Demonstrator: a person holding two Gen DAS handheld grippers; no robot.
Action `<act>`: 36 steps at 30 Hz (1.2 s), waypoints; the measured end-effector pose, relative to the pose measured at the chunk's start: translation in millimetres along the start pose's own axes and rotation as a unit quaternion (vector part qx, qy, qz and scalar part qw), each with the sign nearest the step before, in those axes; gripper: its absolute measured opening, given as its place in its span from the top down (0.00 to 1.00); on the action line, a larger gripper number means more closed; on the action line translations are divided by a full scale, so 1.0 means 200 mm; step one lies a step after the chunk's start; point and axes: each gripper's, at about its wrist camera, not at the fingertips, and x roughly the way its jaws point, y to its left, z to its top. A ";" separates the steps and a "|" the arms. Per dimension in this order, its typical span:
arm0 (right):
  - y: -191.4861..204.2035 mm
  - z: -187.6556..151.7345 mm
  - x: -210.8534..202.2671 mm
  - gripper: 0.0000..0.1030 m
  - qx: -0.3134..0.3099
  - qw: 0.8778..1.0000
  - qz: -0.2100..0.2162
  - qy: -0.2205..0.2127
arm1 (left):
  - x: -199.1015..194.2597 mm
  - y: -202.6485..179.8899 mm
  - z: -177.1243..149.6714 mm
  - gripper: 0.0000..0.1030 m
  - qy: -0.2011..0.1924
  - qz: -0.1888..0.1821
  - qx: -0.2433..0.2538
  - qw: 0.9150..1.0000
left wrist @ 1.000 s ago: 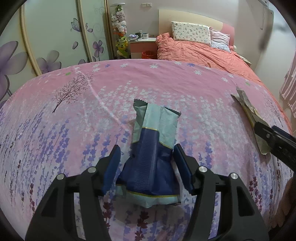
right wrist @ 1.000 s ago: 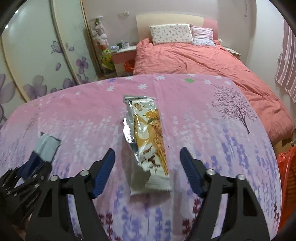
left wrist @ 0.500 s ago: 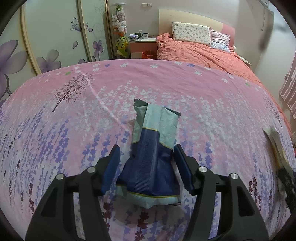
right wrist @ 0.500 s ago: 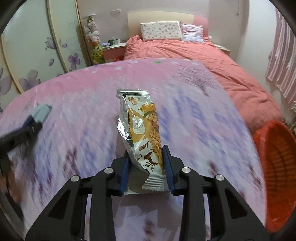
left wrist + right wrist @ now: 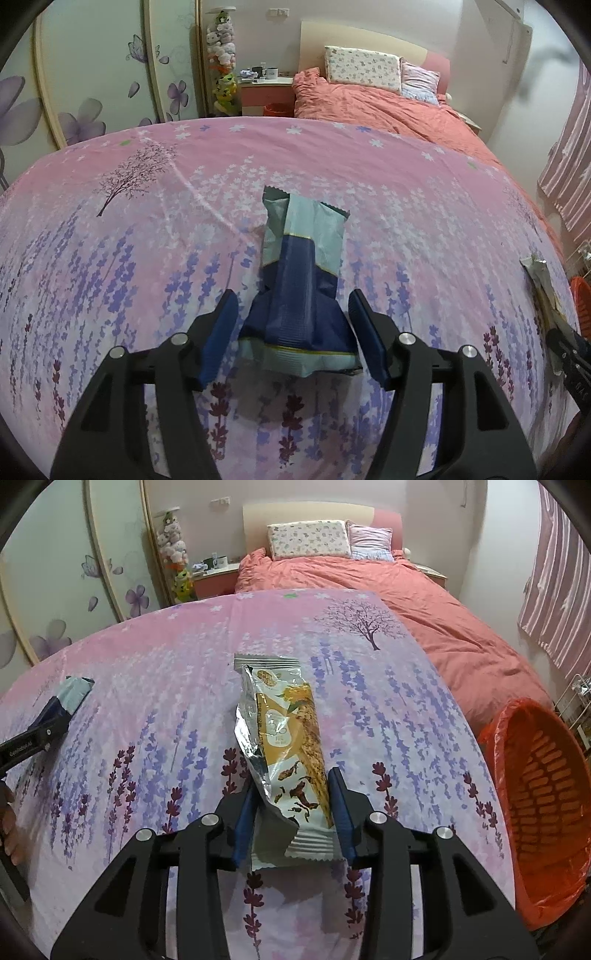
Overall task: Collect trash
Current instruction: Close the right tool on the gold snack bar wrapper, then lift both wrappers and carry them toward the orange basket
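Gripping two wrappers above the pink cloth (image 5: 155,672), one per gripper.
Right gripper (image 5: 293,812) pinches the yellow wrapper (image 5: 288,746), jaws easing open; its long axis runs forward, and the orange bin (image 5: 543,797) lies to its right. Left gripper (image 5: 293,328) brackets the blue wrapper (image 5: 303,266), jaws widening, left pad clear.

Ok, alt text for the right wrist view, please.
The right gripper has a yellow and silver snack wrapper between its blue jaws, which are opening slightly, above a pink floral bedspread. An orange basket lined with a red bag sits at the right, and the left gripper with a blue wrapper shows at the left edge.
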 end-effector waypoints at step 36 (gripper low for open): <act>-0.06 -0.06 -0.13 0.72 0.009 0.998 0.046 -0.033 | -0.07 -0.10 -0.01 0.85 -0.024 -0.001 0.035 0.999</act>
